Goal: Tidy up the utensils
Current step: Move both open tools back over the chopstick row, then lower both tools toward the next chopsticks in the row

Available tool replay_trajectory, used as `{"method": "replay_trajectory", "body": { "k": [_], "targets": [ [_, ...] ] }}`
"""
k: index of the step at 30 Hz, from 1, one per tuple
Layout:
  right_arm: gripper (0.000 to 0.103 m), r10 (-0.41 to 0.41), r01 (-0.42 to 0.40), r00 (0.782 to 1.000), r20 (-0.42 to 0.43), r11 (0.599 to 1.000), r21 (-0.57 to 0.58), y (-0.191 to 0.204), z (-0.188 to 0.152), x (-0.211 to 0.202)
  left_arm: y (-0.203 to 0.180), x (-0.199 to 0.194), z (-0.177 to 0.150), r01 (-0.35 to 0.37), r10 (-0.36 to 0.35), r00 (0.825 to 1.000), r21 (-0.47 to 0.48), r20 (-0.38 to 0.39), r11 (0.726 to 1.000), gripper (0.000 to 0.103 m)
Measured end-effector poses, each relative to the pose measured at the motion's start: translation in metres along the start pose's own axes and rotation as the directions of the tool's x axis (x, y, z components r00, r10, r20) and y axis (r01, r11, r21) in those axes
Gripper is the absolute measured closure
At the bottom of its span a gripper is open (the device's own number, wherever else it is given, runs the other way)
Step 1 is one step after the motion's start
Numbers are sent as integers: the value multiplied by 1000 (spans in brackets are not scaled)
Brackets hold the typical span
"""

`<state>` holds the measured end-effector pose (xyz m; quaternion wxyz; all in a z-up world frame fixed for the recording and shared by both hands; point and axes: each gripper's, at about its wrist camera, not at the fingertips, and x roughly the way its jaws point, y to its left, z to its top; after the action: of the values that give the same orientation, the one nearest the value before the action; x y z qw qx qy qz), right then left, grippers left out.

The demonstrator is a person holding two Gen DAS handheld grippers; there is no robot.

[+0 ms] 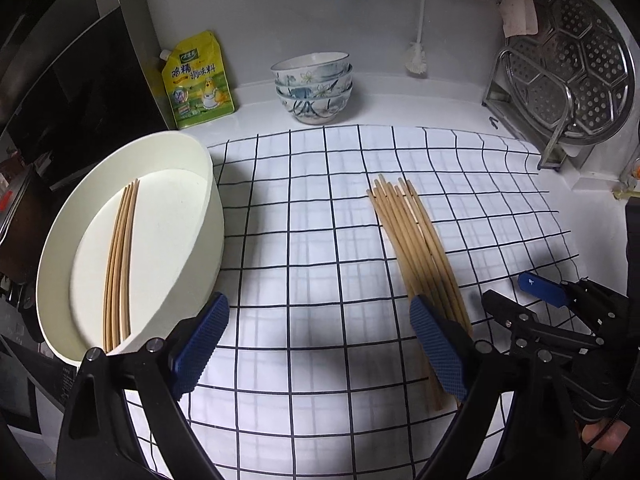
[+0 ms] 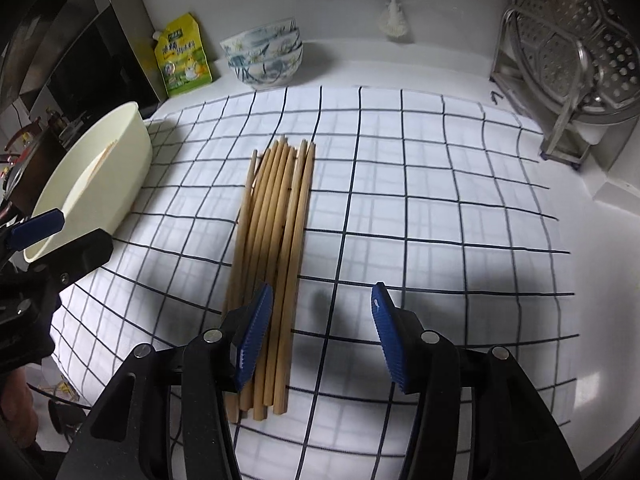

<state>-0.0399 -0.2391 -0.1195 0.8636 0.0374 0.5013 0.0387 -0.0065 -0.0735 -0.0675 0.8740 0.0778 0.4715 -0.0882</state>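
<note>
A pile of several wooden chopsticks (image 1: 416,248) lies on the checked cloth (image 1: 312,240); it also shows in the right wrist view (image 2: 276,232). A cream round tray (image 1: 176,152) at the left holds several chopsticks (image 1: 120,264); the tray also shows in the right wrist view (image 2: 136,152). My left gripper (image 1: 320,340) is open and empty above the cloth, between the tray and the pile. My right gripper (image 2: 320,332) is open and empty, its left finger over the near ends of the pile. It also shows at the right of the left wrist view (image 1: 516,300).
Stacked patterned bowls (image 1: 314,88) and a yellow seasoning pouch (image 1: 198,80) stand at the back by the wall. A metal rack with a perforated steamer plate (image 1: 576,64) stands at the back right. A dark appliance (image 1: 80,80) is at the left.
</note>
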Motion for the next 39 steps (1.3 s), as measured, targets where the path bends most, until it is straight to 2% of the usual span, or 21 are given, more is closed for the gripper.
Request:
{"method": "replay_trajectory", "body": {
  "k": [10,21,39],
  "targets": [
    [53,-26,25,999,-20,999,-20,3,4,24,-2,16,-4,7,-7,1000,-16,-22,1000,13],
    [53,-45,44,998,-33,998,-52,2,-1,31,-7,27,-4,7,-8,1000,-23,-22,1000,13],
    [53,-78,78,997,-14,997,16,-37,-11,23,-28,60,-4,21,-24,998,-55,-58,998,13]
  ]
}}
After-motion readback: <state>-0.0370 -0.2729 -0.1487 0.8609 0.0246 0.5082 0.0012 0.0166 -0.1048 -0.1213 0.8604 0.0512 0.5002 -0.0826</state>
